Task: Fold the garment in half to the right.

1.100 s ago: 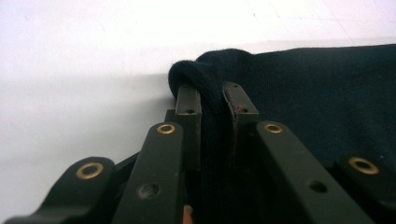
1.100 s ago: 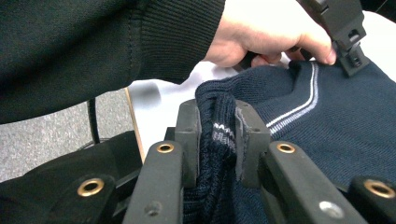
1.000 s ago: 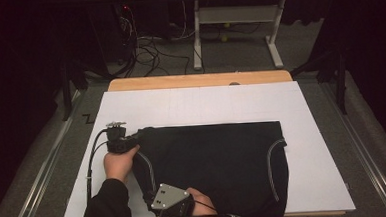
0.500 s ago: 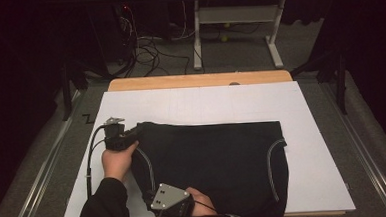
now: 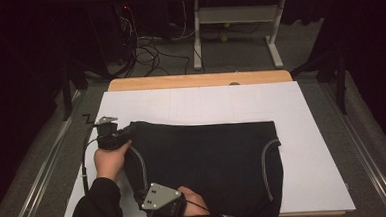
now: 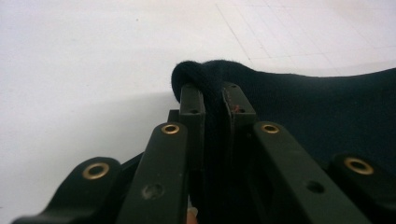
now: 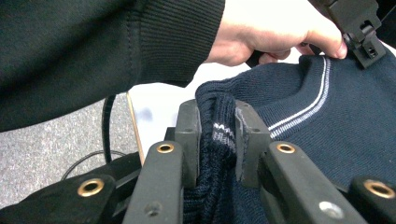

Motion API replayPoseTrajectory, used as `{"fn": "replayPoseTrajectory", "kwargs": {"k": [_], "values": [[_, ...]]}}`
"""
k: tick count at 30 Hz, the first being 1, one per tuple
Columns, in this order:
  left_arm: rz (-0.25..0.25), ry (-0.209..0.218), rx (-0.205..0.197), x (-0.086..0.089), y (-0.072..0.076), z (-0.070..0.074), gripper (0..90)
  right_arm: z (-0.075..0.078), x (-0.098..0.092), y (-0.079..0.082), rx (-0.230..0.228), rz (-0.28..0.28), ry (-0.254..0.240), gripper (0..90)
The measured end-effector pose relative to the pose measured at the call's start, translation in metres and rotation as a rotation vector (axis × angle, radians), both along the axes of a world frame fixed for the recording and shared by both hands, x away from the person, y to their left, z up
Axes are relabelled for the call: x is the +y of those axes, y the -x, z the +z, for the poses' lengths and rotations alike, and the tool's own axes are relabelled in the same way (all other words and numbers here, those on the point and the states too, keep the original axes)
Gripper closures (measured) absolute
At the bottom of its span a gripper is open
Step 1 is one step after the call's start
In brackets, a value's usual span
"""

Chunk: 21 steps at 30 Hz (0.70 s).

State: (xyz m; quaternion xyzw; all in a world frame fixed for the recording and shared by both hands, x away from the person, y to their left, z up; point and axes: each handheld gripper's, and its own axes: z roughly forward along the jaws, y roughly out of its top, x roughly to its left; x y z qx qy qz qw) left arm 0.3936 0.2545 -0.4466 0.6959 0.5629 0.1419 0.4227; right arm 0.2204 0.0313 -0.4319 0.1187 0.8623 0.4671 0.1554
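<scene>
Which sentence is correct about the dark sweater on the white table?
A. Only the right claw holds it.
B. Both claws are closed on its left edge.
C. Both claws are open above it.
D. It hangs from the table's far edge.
B: the left claw pinches a fold of the sweater, and the right claw clamps its ribbed edge, both at the sweater's left side on the table.

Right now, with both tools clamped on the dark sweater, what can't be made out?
- Sweater: near hem cut off by the bottom edge, high view.
- Right tool: tips hidden under its grey plate, high view.
- Left tool: fabric fold hides what lies past the tips, left gripper view.
</scene>
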Motion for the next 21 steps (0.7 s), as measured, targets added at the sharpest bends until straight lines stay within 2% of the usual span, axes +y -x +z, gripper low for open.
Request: {"fn": "replayPoseTrajectory", "kwargs": {"k": [11,14,21], "values": [[0.041,0.001,-0.014,0.029,0.003,0.002,77.0,0.005,0.026,-0.004,-0.001,0.026,-0.014,74.8],[0.060,0.005,-0.019,0.039,0.005,0.003,76.9,0.008,0.031,-0.006,0.009,0.030,-0.033,74.8],[0.105,0.008,-0.019,0.060,0.010,0.009,76.9,0.013,0.051,-0.006,0.001,0.052,-0.043,74.8]]}}
